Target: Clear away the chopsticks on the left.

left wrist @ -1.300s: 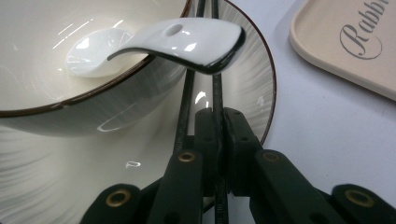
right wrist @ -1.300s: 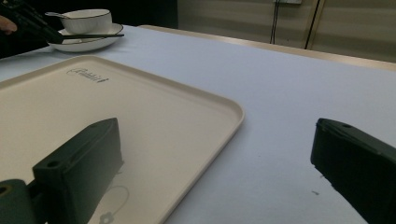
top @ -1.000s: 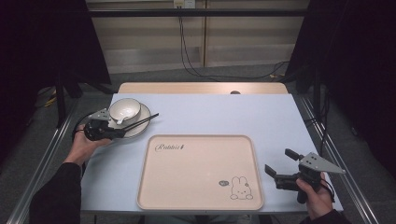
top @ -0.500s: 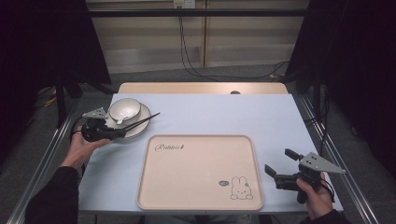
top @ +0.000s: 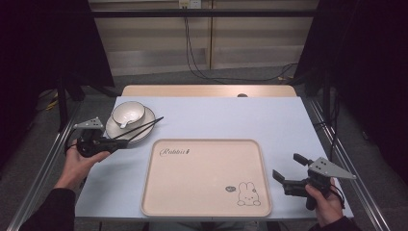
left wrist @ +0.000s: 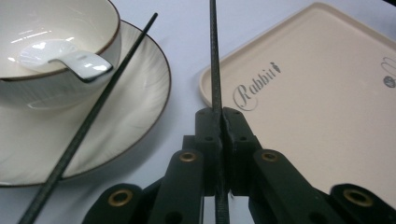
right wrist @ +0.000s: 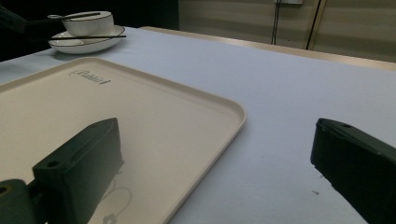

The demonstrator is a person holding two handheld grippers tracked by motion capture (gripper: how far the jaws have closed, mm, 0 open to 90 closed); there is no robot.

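Note:
My left gripper (left wrist: 222, 116) is shut on a thin black chopstick (left wrist: 215, 70), which points out past the jaws toward the beige tray (left wrist: 317, 93). A second chopstick (left wrist: 102, 102) lies across the white plate (left wrist: 135, 107). On that plate stands a white bowl (left wrist: 56, 56) with a white spoon (left wrist: 70, 58) in it. From above, the left gripper (top: 114, 143) is just left of the plate (top: 144, 132), near the table's left edge. My right gripper (top: 288, 178) stands open and holds nothing, right of the tray (top: 207, 192); its jaws (right wrist: 215, 172) are wide apart.
The tray with a rabbit print (top: 248, 192) covers the middle front of the light blue table (top: 240, 115). Metal rails run along both table sides. Cables hang at the back wall. The bowl (right wrist: 88, 21) and plate (right wrist: 88, 45) are far off in the right gripper view.
My left gripper has drawn back from the bowl toward the near left, rising a little, with the chopstick still in it. The right gripper has stayed put.

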